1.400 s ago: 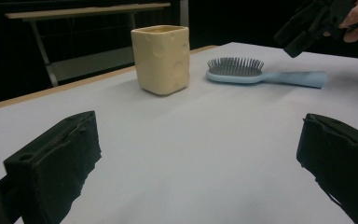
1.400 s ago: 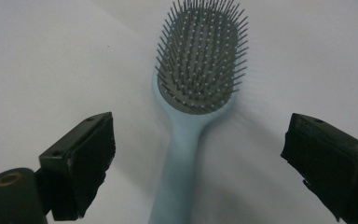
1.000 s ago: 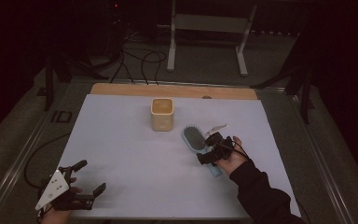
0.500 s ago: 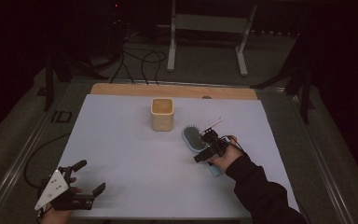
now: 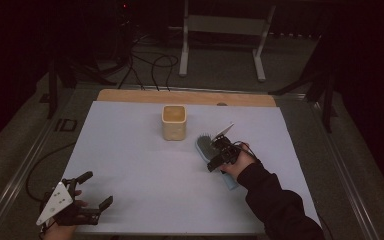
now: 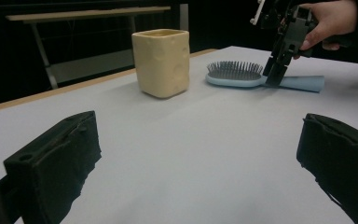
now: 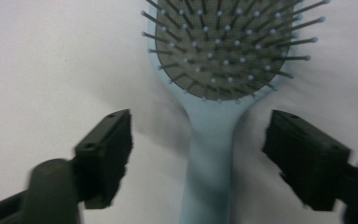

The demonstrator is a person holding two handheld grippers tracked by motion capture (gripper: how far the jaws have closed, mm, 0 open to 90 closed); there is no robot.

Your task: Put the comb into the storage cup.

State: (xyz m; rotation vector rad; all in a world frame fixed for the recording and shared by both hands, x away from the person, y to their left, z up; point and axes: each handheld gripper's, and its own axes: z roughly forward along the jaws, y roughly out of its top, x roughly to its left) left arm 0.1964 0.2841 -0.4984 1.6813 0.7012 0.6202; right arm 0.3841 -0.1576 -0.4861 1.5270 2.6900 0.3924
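Item: right tongs (image 7: 200,154) astride hairbrush (image 7: 219,88) handle, nothing gripped yet.
Your jaws have just been closing but stand clear on both sides, placed at the neck for a firm pinch. The brush lies bristles-up on the table (image 5: 145,165), near the yellow cup (image 5: 174,122). Your left tongs (image 5: 96,190) rest open and empty, well apart.

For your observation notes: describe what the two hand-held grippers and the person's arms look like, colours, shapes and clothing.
Both are black. The left gripper carries a pale grey three-cornered plate; its jaws are blocky black pads. The right gripper bears a small pale plate too, with chunky black jaws. The right arm wears a dark long sleeve.
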